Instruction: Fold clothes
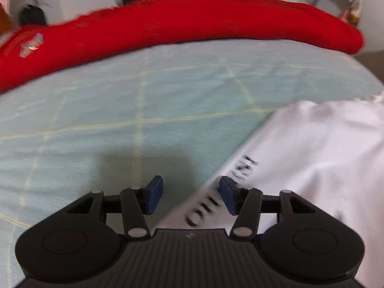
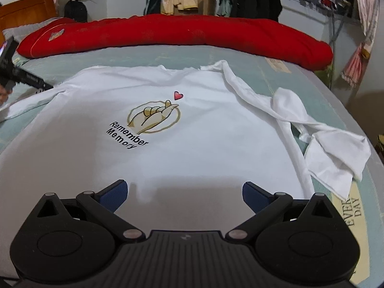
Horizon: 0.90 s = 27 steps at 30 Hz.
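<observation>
A bedroom with clothes hanging on a rack along the far wall; the work surface is a bed covered by a pale green sheet with thin yellow check lines (image 1: 120, 100), and a long red quilt rolled along its far edge (image 2: 182, 33).

The task's thing is a white cotton T-shirt printed with a hand, a red heart and black lettering (image 2: 168, 124). It lies spread flat, print up, straight ahead of the right gripper (image 2: 184, 192), whose jaws stand wide apart just over the shirt's near end, holding nothing. Its sleeve (image 2: 336, 153) is crumpled and twisted beyond the right jaw, off to the side of the body panel. In the left wrist view the left gripper (image 1: 190, 195) hovers with its jaws apart and empty over the shirt's edge: bare sheet ahead of the left jaw, white cloth past the right one. That view is blurred.

The shirt looks light, thin and limp; it should sag and drag wrinkles along if lifted from one point. Judging by this, hems, shoulder seams and the sleeve cuff give the firmest pinch, taken at two spread points so the panel stays taut. The sheet beneath is soft too, so a low pinch may catch it.
</observation>
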Available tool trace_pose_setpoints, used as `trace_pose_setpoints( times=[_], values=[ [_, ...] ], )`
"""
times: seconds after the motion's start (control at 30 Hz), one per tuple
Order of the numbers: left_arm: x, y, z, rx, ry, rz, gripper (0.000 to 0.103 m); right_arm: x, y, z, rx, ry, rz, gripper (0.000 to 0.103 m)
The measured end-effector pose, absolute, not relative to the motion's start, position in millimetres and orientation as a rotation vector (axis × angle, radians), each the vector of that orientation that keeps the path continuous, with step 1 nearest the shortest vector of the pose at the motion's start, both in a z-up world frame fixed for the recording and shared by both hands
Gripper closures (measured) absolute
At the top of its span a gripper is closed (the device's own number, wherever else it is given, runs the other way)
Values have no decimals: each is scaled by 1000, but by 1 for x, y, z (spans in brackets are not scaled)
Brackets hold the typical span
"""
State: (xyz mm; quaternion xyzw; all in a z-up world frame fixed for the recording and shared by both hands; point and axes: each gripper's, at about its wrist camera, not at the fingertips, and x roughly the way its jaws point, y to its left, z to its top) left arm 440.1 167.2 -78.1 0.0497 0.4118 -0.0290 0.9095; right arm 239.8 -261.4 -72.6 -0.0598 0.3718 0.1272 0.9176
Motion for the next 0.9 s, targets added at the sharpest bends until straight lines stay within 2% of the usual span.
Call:
trace_pose_setpoints(
  times=[0.07, 0.17, 0.33, 0.57, 0.73, 0.9],
  values=[
    [442, 171, -78, 90, 830, 11, 48, 238, -261, -71, -118, 759, 261, 0],
    [442, 182, -65, 37, 840, 74, 57, 231, -261, -67, -126, 747, 272, 0],
    [400, 180, -25, -122, 821, -151, 47, 223, -260, -65, -135, 739, 290, 0],
    [388, 181, -60, -416, 992, -294, 45, 223, -248, -68, -111, 751, 327, 0],
    [402, 213, -80, -553, 888, -149, 51, 218, -245, -67, -134, 749, 321, 0],
    [378, 174, -52, -393, 869, -233, 52, 216, -254, -66, -122, 749, 298, 0]
  ],
)
